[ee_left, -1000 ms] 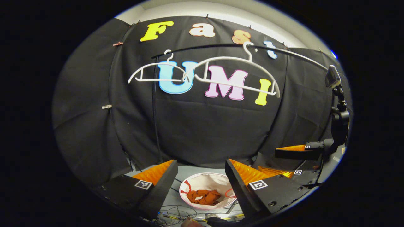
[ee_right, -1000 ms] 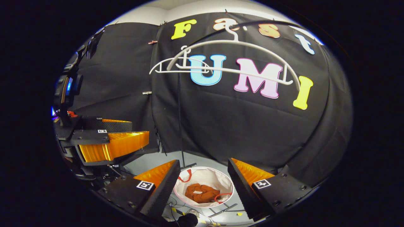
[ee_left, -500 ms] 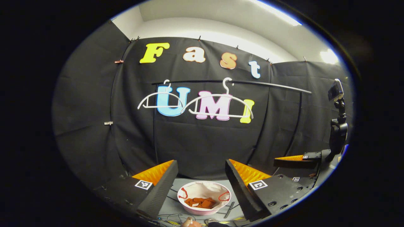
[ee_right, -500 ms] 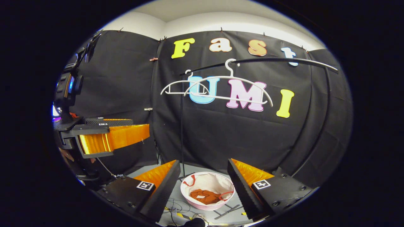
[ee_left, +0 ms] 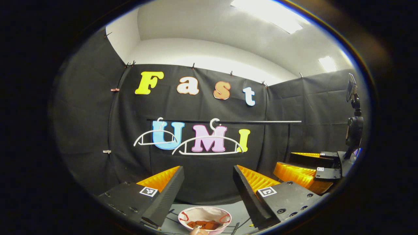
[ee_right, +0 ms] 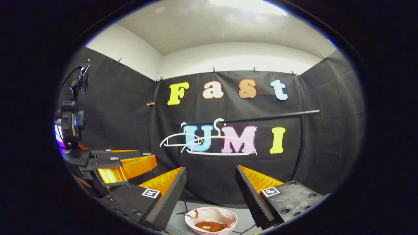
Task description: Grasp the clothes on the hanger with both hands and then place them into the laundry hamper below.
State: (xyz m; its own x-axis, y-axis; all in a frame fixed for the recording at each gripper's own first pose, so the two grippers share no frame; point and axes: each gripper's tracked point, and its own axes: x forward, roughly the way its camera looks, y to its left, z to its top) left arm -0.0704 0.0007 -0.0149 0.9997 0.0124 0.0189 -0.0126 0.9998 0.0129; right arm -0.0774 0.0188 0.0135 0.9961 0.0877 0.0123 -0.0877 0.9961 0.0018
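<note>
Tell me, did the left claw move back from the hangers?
Yes. The left claw backed away: the hangers and hamper look smaller and lower than a second ago.

Laundry hamper [ee_left: 204, 219]: lower rim cut off by the bottom edge in the left gripper view. The clothes [ee_left: 203, 224] inside are too small to identify by type. In the right gripper view, the rail [ee_right: 261, 117] stand's foot is hidden behind a finger [ee_right: 169, 195].
</note>
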